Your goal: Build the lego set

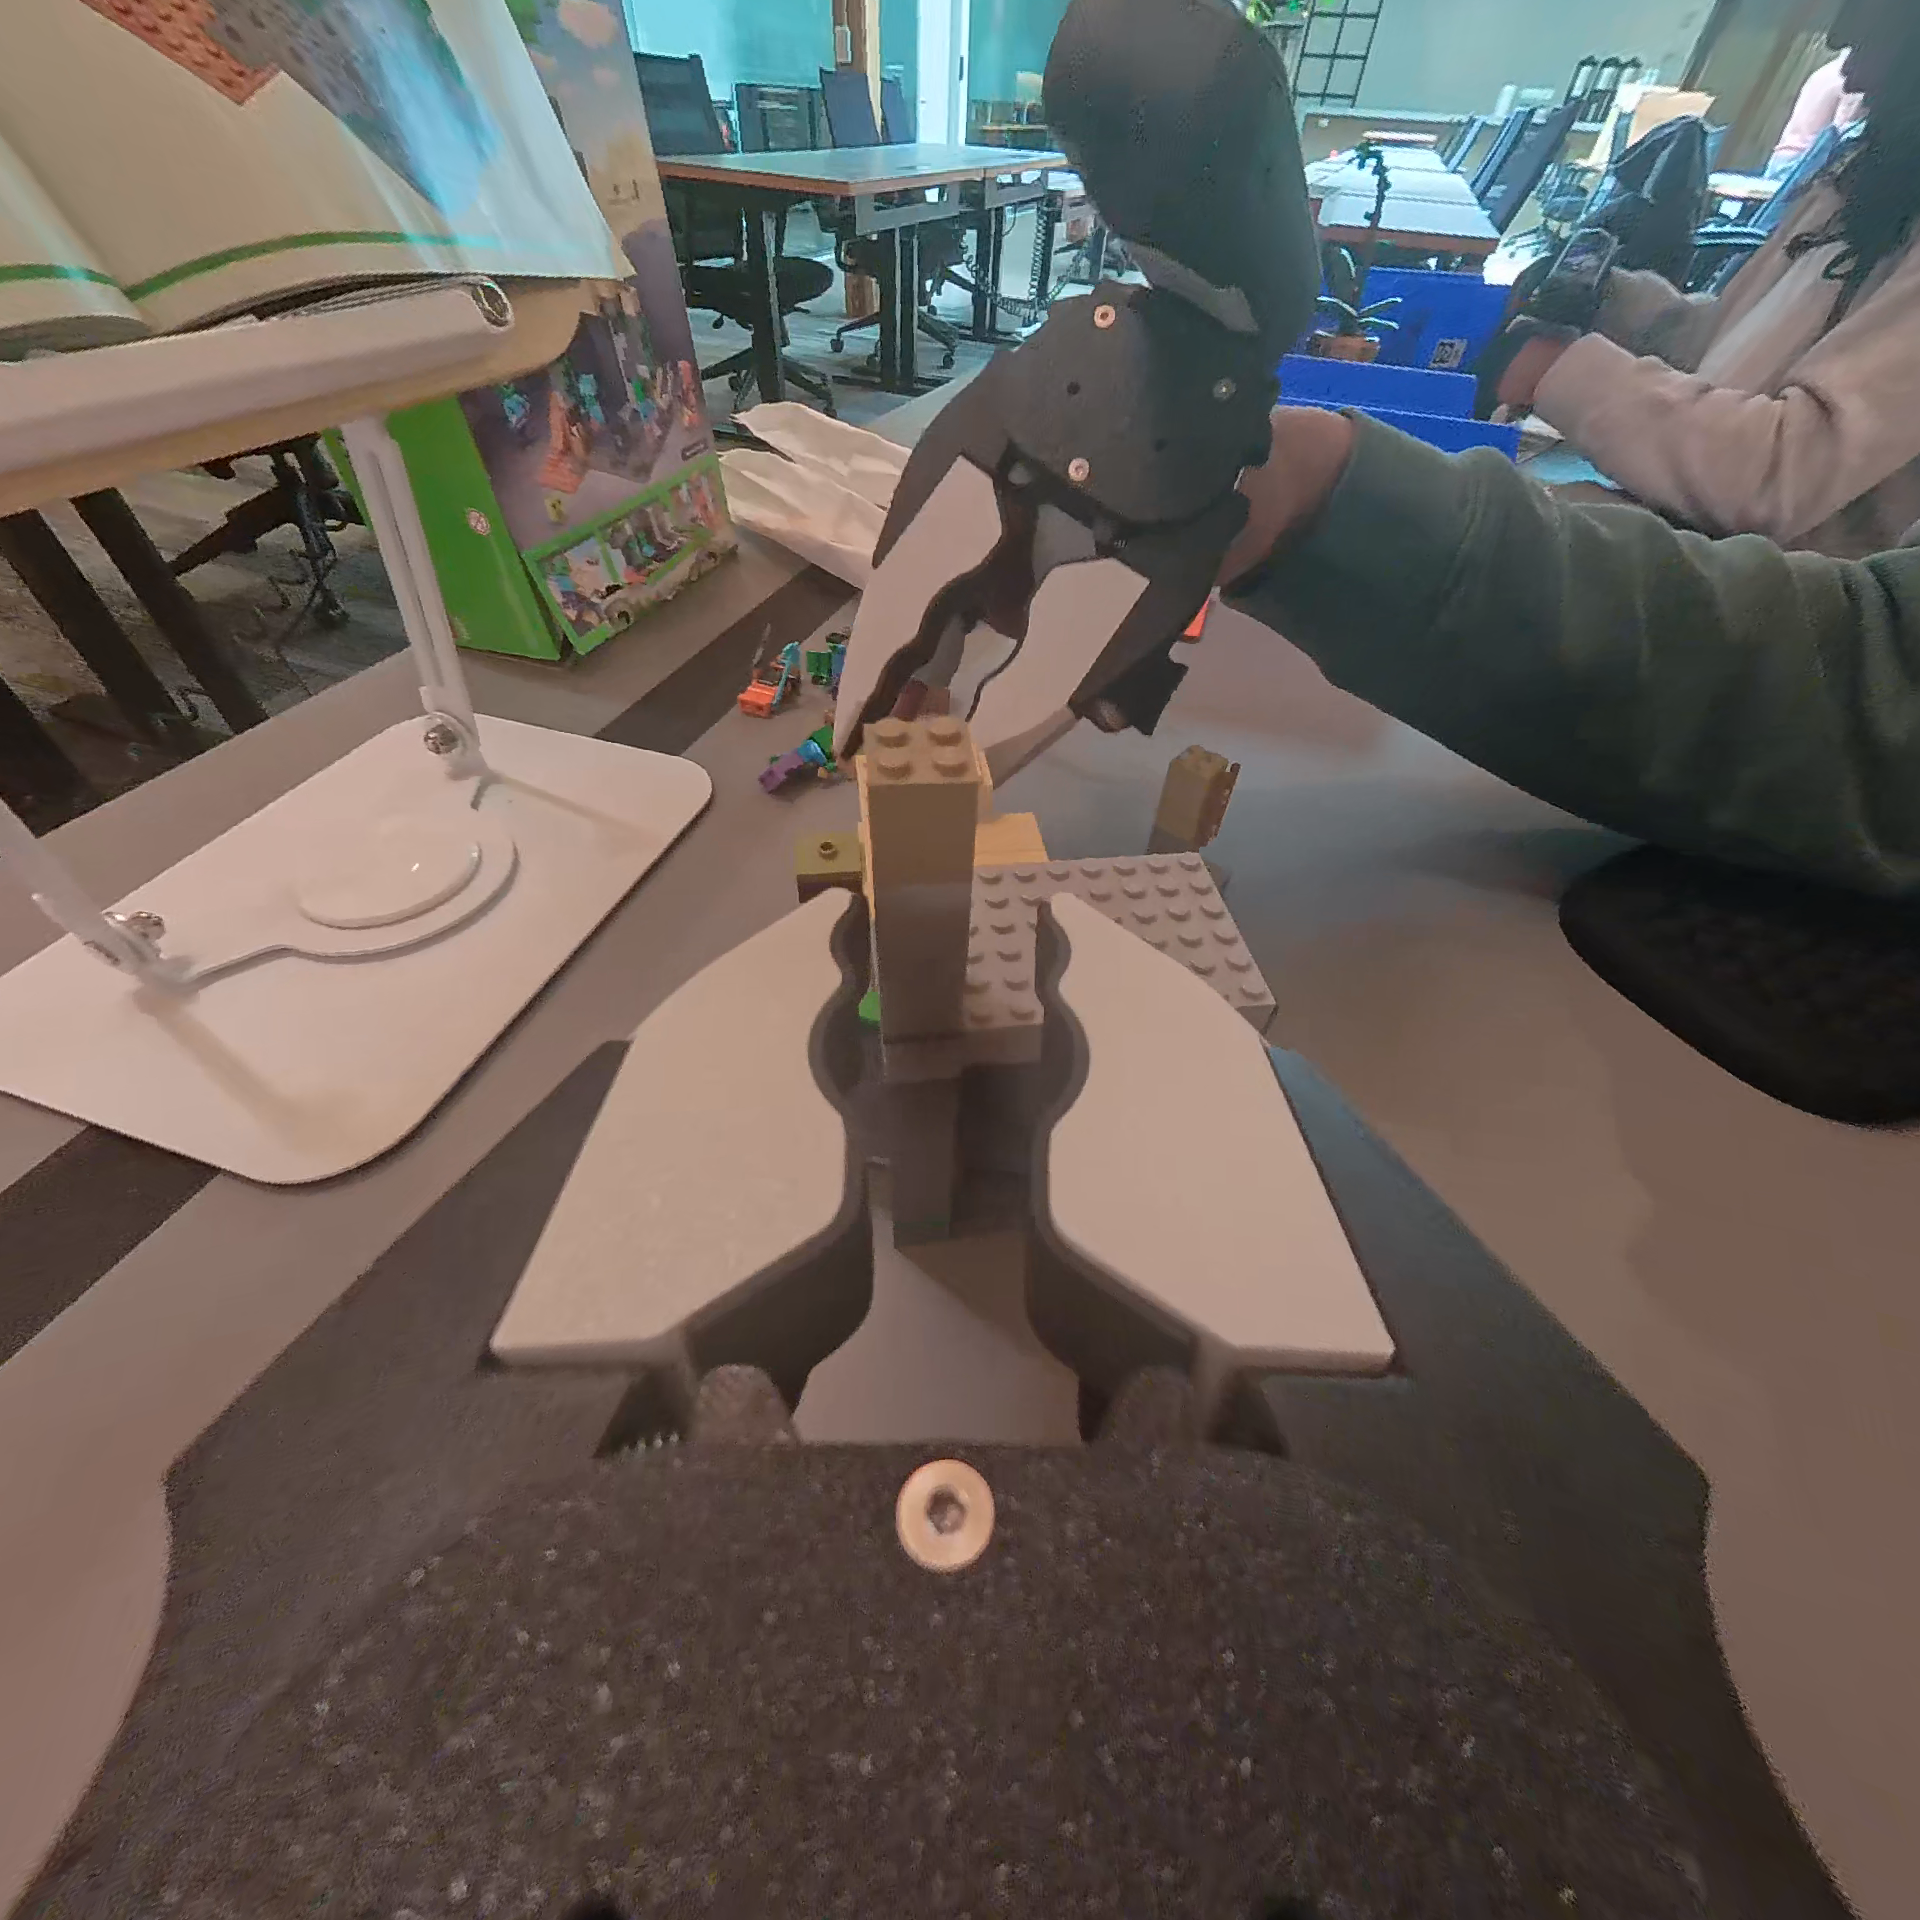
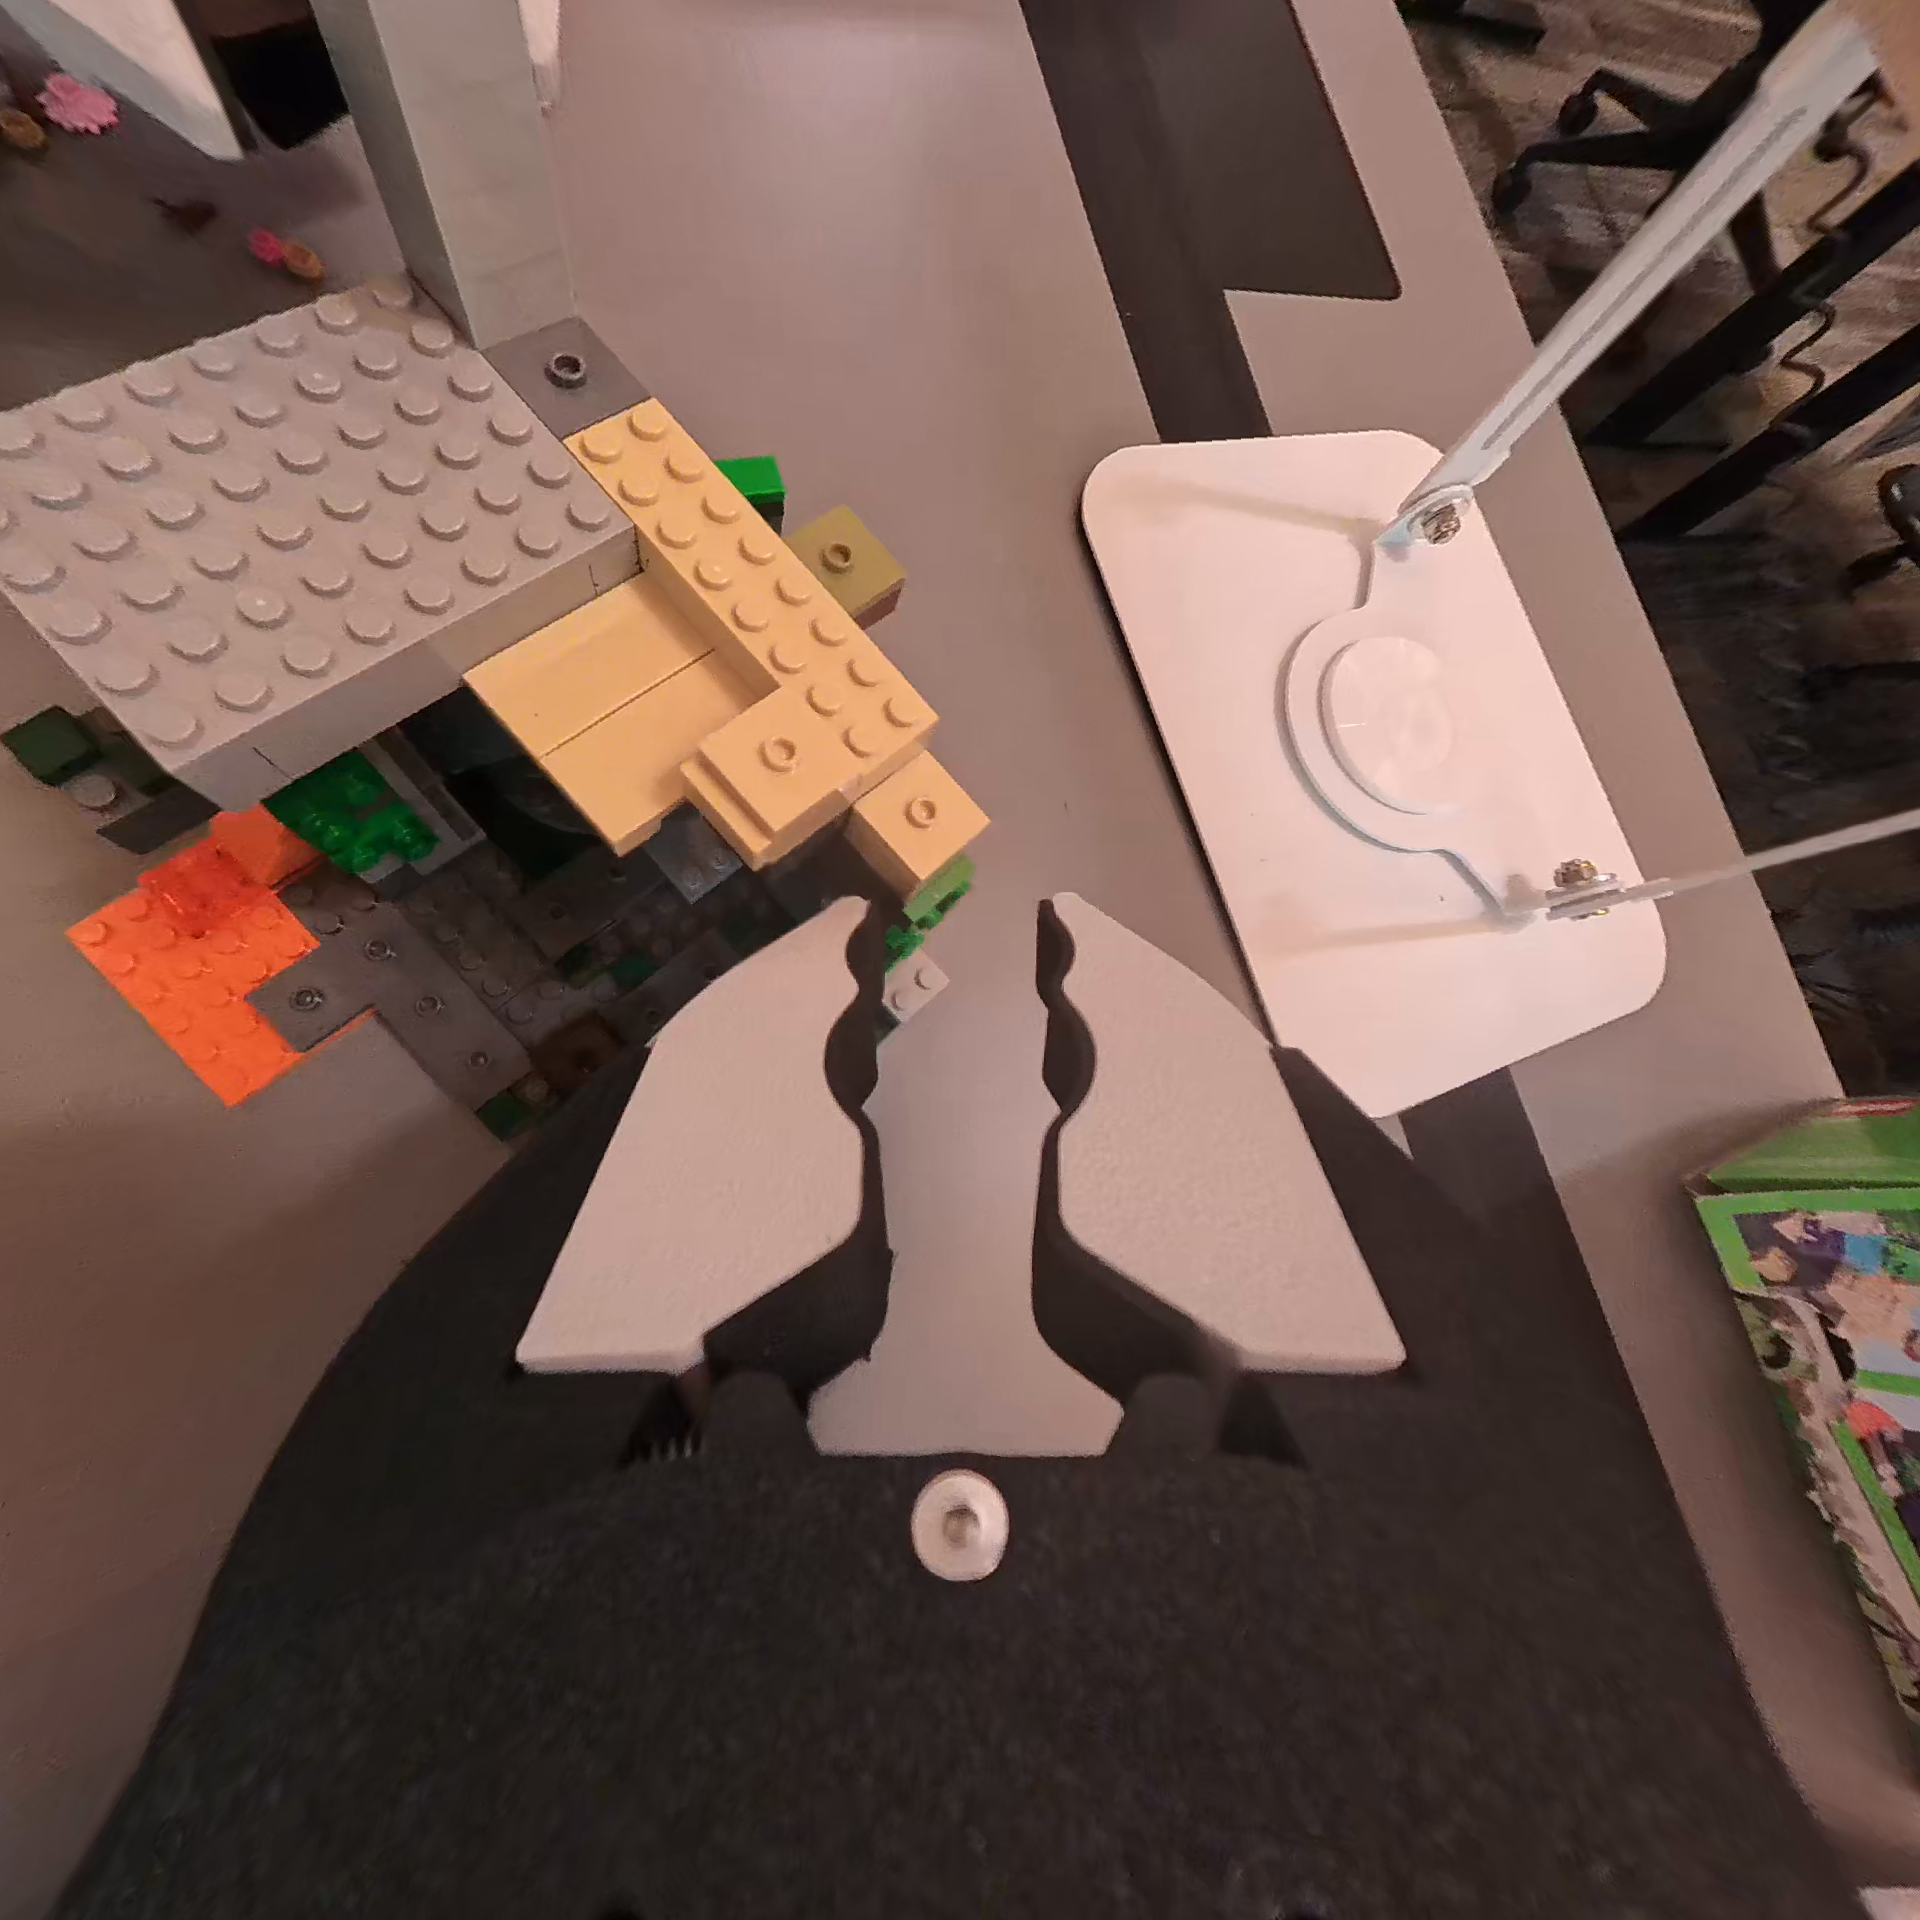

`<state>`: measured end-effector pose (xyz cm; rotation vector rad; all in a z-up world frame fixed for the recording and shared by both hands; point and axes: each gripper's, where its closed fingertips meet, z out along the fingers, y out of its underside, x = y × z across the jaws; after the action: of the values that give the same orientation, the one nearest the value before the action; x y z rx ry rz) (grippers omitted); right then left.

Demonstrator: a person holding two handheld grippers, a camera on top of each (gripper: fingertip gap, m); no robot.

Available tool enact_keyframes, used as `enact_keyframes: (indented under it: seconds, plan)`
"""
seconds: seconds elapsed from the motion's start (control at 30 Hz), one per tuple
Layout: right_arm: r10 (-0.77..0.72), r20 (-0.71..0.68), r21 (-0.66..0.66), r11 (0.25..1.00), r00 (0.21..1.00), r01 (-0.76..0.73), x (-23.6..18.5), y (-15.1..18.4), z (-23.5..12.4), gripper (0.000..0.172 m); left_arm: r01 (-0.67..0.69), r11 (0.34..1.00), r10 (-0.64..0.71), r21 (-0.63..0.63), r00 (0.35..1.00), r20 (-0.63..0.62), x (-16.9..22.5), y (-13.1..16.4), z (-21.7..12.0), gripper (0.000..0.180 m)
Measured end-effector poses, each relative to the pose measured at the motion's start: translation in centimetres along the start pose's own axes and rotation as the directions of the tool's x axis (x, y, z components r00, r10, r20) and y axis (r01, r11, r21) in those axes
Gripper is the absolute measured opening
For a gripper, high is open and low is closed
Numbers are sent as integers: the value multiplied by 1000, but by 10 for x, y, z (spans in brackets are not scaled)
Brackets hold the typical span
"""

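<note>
My left tool grips an upright tan-and-grey brick column, long axis vertical. My right tool, part-open and empty, hovers just beside the brick model's tan roof.

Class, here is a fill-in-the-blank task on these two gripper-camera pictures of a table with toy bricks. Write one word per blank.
1. The large studded square plate on top of the toy-brick model is coloured ____.
2. The flat low plates at the model's bottom corner are bright ____.
3. The tan top brick of the tall brick column shows ____ studs.
4. Between the open jaws of the right gripper only the bare grey ____ shows.

Missing words: grey; orange; four; table
</note>
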<state>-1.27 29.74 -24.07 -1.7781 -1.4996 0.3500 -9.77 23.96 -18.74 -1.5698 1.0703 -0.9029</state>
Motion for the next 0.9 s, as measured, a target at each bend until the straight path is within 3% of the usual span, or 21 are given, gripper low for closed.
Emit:
enact_keyframes:
  seconds: [0.27,0.4,0.6,0.77,0.9]
  plan:
    - [58,-20,101,993,998,-55,10,-13,-64,32,-13,999,14,-32,1000,10,-2,6,-11,33]
    - [23,64,-49,999,998,-20,-25,29,-76,44,2,1000,-3,-30,1000,-7,-3,8,-13,32]
    - [127,102,-36,992,987,-124,-63,73,-77,48,15,1000,-16,-21,1000,-21,3,9,5,37]
    - [148,117,-22,989,982,-146,-72,82,-57,47,38,999,-38,14,999,2,1,8,15,33]
    - [144,155,1,989,977,-146,-78,78,-54,27,48,998,-48,38,999,2,-5,8,14,19]
